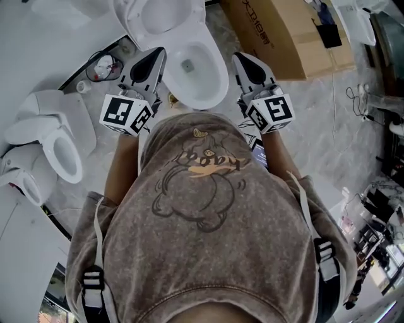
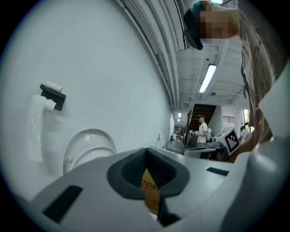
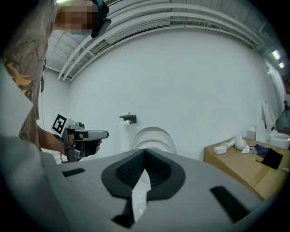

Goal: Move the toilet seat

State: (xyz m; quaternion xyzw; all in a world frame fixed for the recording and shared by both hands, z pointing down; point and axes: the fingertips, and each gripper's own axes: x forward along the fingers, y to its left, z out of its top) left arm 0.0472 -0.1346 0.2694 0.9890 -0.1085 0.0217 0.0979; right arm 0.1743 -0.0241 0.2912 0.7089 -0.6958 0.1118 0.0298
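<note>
Both hand-held grippers are clenched on nothing. In its own view the left gripper's (image 2: pixel 146 156) dark ribbed pads meet with only a sliver of tan cardboard showing through the seam, and the right gripper's (image 3: pixel 145 157) pads meet the same way on a sliver of white. From the head view the left gripper (image 1: pixel 158 54) and the right gripper (image 1: pixel 240 59) are level, one at each flank of the white ceramic toilet bowl (image 1: pixel 201 70), with the open rim between them and neither touching it. The white oval toilet seat (image 1: pixel 158 17) is well apart from both sets of fingers. It is raised behind the bowl, on edge, close to the plain white wall (image 3: pixel 190 86). Its long axis runs up and down, its rounded end is on top, and its face is turned towards the person, as both gripper views show (image 2: pixel 88 145) (image 3: pixel 153 137). A black paper-roll holder (image 2: pixel 53 95) on the wall is to the seat's left. To the right, a brown cardboard box (image 1: pixel 284 38) is close beside the bowl, near the right gripper. To the left, a second white toilet (image 1: pixel 53 142) is on the pale marbled floor (image 1: pixel 328 132), further off. Bare floor lies in front of the bowl.
</note>
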